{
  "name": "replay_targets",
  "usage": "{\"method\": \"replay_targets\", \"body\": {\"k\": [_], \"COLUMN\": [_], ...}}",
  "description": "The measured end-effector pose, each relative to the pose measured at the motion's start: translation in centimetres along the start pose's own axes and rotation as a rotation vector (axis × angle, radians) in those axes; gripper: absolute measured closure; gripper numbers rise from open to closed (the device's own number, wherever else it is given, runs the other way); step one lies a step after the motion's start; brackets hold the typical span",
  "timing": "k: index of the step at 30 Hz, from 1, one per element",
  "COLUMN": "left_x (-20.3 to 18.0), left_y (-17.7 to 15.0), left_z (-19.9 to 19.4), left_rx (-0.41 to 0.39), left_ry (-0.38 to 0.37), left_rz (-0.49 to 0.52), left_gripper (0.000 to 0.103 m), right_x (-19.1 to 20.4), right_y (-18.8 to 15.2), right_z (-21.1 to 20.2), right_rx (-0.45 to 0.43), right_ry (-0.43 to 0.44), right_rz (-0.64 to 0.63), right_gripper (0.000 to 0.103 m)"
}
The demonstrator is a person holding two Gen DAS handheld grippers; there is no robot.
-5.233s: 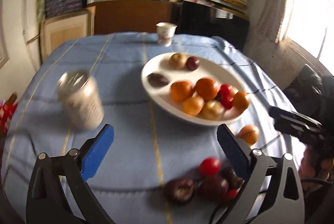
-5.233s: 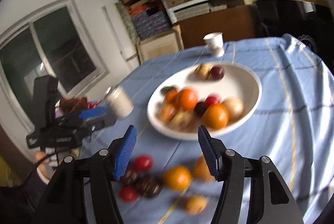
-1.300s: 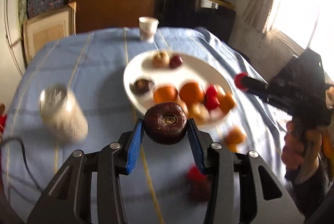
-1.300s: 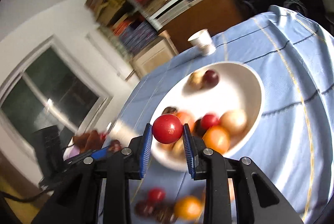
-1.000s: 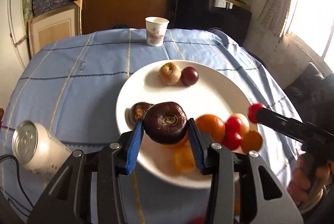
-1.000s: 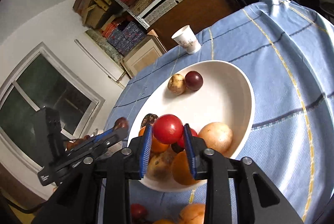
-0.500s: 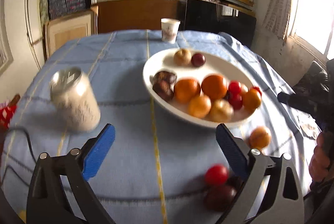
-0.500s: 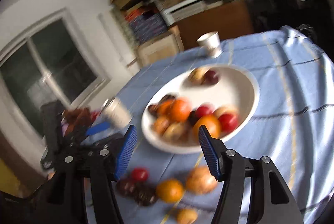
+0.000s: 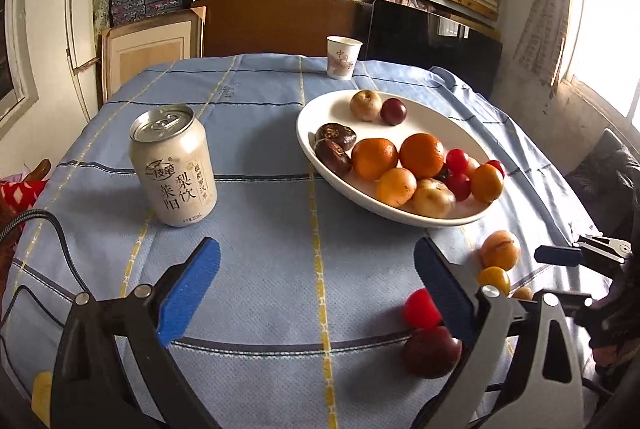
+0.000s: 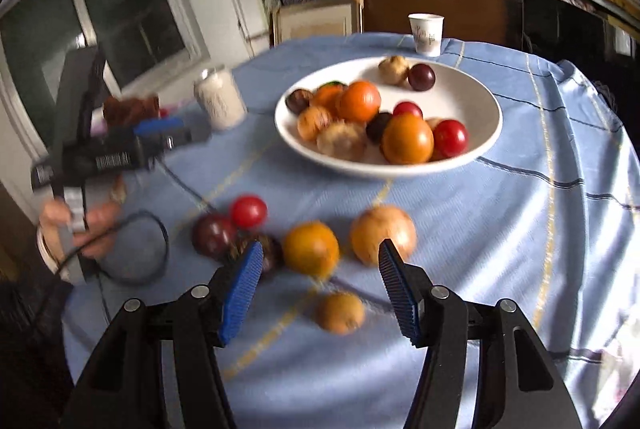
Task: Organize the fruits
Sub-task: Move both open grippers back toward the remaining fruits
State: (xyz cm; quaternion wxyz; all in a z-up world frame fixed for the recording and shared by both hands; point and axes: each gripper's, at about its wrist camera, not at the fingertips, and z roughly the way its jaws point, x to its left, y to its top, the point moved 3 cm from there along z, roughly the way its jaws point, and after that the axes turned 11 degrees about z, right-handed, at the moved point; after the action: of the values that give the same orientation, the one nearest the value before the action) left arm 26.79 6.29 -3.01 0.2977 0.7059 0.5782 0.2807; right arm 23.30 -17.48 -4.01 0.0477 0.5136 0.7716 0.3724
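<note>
The left gripper hovers with its fingers wide apart and empty. The right gripper is likewise apart and empty above loose fruit on the blue-clothed worktop, near the white oval fruit plate.

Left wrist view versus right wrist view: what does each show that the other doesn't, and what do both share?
Only the left wrist view shows the printed label on the can and a bright window on the right. Only the right wrist view shows the hand holding the left gripper, and the small fruit nearest the camera. Both show the white plate of fruit, paper cup and blue tablecloth.
</note>
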Motion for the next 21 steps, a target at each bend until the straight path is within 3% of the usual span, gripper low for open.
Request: {"method": "replay_targets", "body": {"k": [3, 5, 7, 19, 21], "left_x": [-0.3, -0.5, -0.7, -0.8, -0.8], "left_y": [-0.2, -0.4, -0.5, -0.9, -1.0], "left_z": [-0.1, 0.0, 0.2, 0.6, 0.5], "left_rx": [0.002, 0.010, 0.018, 0.043, 0.042], "left_ry": [-0.005, -0.005, -0.004, 0.028, 0.028], "left_rz": [0.009, 0.017, 0.022, 0.046, 0.050], "left_gripper": [0.007, 0.007, 0.007, 0.007, 0.007], "right_x": [-0.4, -0.4, -0.4, -0.3, -0.3], "right_y": [-0.8, -1.1, -1.5, -2.3, -2.2], "right_z": [0.4, 1.0, 1.6, 2.6, 2.6], "right_rx": [0.043, 0.071, 0.093, 0.114, 0.111], "right_ry": [-0.017, -0.018, -0.039, -0.083, -0.083], "right_rz": [-0.021, -0.032, -0.040, -0.055, -0.057], "right_gripper": [0.042, 0.052, 0.055, 0.056, 0.068]}}
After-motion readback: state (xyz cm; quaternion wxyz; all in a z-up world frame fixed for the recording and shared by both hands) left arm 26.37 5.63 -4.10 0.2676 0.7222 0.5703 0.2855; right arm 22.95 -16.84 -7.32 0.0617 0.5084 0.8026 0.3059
